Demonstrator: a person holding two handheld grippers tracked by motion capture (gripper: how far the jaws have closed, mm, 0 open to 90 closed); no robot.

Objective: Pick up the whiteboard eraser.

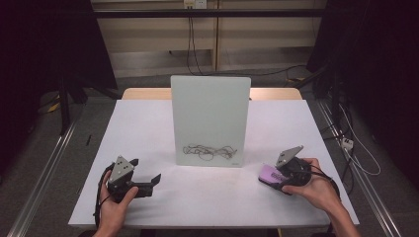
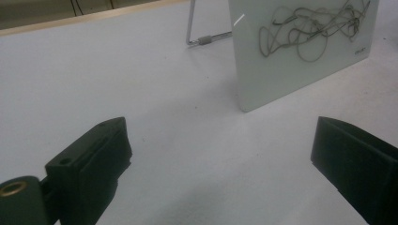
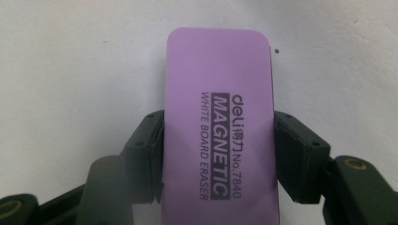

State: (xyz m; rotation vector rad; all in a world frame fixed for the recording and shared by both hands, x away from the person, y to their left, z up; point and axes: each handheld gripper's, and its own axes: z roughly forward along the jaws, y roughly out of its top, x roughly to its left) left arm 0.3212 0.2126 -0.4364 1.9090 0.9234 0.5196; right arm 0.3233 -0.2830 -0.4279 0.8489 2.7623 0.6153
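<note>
The work in hand looks like wiping the scribble off the small whiteboard, which stands upright in the middle of the table, nearer the far edge than the near one, propped from behind on a wire stand; the dark tangle of pen lines sits low on its face, close to the bottom edge, and is whole and unsmeared, so the wiping itself is not yet begun.

The right gripper rests near the table's near right corner, in the person's right hand; its jaws are clamped on the long sides of the purple eraser, a magnetic whiteboard eraser by its printed label, which lies lengthwise between them and points away over the bare white surface; in the high view the eraser shows just ahead of the hand, well apart from the board's lower right corner. So the pick-up seems done, or as good as done.

The left gripper sits toward the near left corner, held low in the left hand; its jaws stand wide apart with nothing between them, facing the board from its left side.

Left to do, by my reading: lift the eraser; carry it to the board's face; rub across the scribble until the lines are gone, perhaps with the free gripper steadying the board against tipping on its stand.
</note>
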